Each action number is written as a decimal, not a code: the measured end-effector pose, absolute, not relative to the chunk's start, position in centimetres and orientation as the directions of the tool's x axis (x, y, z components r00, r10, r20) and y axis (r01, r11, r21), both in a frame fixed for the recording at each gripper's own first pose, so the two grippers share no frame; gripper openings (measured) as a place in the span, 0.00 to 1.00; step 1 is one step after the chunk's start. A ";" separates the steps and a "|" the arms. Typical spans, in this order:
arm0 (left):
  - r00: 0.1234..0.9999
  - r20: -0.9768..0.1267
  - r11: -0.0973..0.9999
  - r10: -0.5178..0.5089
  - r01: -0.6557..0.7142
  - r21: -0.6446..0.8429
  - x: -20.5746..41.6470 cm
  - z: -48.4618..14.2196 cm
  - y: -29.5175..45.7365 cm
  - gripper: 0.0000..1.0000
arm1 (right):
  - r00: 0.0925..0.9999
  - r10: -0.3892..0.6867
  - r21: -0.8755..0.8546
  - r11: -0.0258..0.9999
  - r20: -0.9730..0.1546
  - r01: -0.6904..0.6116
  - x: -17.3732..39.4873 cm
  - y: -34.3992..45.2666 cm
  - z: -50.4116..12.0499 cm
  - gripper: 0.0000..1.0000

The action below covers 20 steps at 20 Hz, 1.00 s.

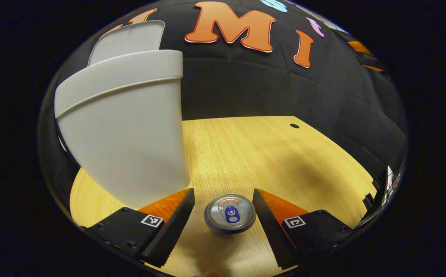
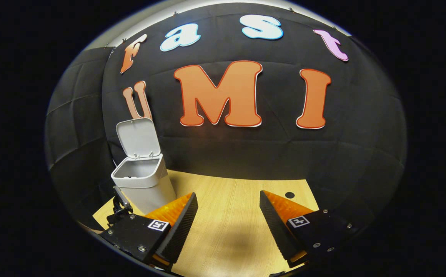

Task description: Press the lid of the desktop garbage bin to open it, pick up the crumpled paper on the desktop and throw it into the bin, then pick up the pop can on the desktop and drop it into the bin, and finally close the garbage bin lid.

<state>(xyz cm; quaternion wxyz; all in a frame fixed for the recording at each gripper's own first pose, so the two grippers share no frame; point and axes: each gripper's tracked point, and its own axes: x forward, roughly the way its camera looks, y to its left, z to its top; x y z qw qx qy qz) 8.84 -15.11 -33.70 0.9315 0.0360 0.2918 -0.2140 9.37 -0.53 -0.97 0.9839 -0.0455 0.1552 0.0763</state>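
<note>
Black cloth booth wall behind, light wood counter [image 1: 253,154] in front, with a small dark hole [image 1: 294,125] near its far edge.

Left gripper view: left gripper [image 1: 223,215] sits low over the counter, fingers apart. The can [image 1: 230,213] stands upright on the counter right between the two fingers, top and pull tab facing the camera. There is a gap on each side, neither finger touching it. White bin [image 1: 127,130] stands just left of the can, very close to the camera, its side wall beside the left finger. The lid [image 1: 128,40] is up, seen above the rim.

Right gripper view: right gripper [image 2: 228,215] fingers apart, nothing between them, bare counter [image 2: 230,215] below with a soft shadow. Bin [image 2: 146,184] stands at the far left of the counter near the wall, lid [image 2: 138,137] raised and tilted back on its hinge, opening exposed. Cannot tell what is inside. A dark piece of the other gripper [image 2: 120,206] shows just in front of the bin's base at the lower left. Counter hole [image 2: 290,195] sits past the right finger.
</note>
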 end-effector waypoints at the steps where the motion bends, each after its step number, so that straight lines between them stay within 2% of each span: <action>1: 0.735 -0.566 0.906 -0.373 0.419 -0.052 8.9 -34.4 -15.1 0.98 | 0.943 0.123 -0.070 0.986 -0.308 -0.152 9.5 -0.8 -1.1 0.97; 9: 0.739 -0.581 0.920 -0.341 0.388 -0.046 9.6 -38.0 -15.4 0.96 | 0.963 -0.003 -0.066 0.998 -0.271 -0.016 9.7 -3.9 -2.3 0.97; 11: 0.758 -0.570 0.927 -0.317 0.376 -0.017 10.4 -38.1 -14.9 0.86 | 0.964 -0.021 -0.057 0.998 -0.266 0.006 9.4 -3.6 -3.1 0.97; 12: 0.757 -0.571 0.925 -0.317 0.379 -0.012 10.1 -37.9 -14.9 0.85 | 0.964 -0.029 -0.052 0.999 -0.263 0.016 9.3 -3.7 -3.1 0.97; 17: 0.771 -0.546 0.919 -0.329 0.395 0.004 9.1 -33.2 -14.9 0.83 | 0.971 -0.061 -0.056 0.997 -0.230 0.050 9.0 -4.0 -2.8 0.97; 20: 0.794 -0.510 0.924 -0.330 0.383 -0.002 8.6 -27.6 -14.2 0.83 | 0.976 -0.067 -0.043 0.997 -0.207 0.059 8.8 -4.0 -2.3 0.97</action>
